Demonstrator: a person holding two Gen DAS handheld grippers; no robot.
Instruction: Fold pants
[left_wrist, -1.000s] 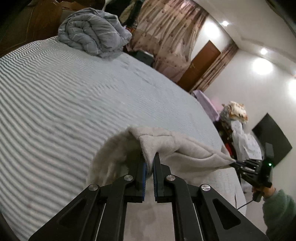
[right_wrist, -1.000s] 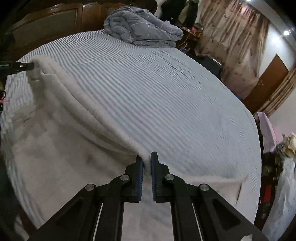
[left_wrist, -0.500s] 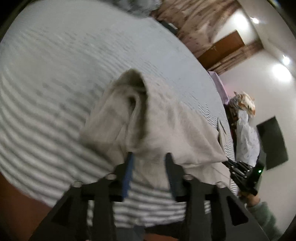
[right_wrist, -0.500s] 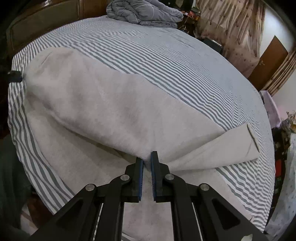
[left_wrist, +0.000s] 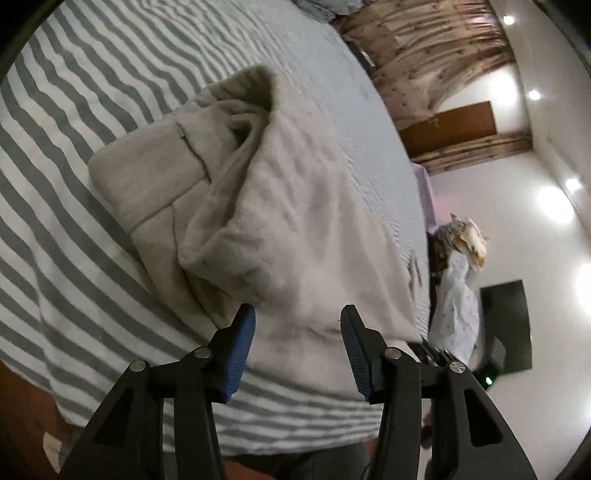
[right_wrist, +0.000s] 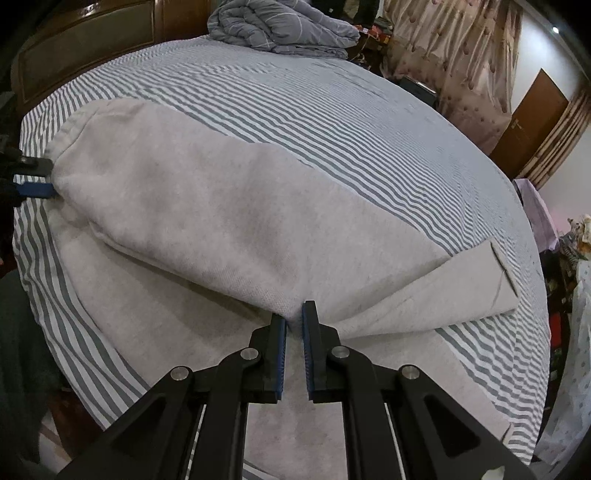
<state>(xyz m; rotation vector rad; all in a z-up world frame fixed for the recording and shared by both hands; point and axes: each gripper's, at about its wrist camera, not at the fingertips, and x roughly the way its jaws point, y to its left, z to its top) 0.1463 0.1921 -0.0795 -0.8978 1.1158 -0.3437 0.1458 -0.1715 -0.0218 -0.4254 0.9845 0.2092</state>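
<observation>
So the pants (right_wrist: 229, 206) are lying on the bed (right_wrist: 332, 110), on the grey-and-white striped sheet near the foot edge, with one layer doubled over the other so the fold runs left to right across my right wrist view. One cuff end sticks out flat to the right.

My right hand-held gripper (right_wrist: 293, 319) is clamped down on the pale fleece right at the fold edge, blue pads pinching a bit of fabric, jaws almost fully together.

My left hand-held gripper (left_wrist: 297, 315) is a different story: its jaws have just been opening and now stand about halfway apart. The bunched waistband end of the pants sits on the sheet just ahead of the tips and partly between them, but the pads aren't pressing on it. From the right wrist view I can see those left fingertips (right_wrist: 35, 190) right at the far left end of the garment.

There's a rolled-up grey duvet (right_wrist: 280, 26) up by the wooden headboard (right_wrist: 85, 48), well apart from the pants.
</observation>
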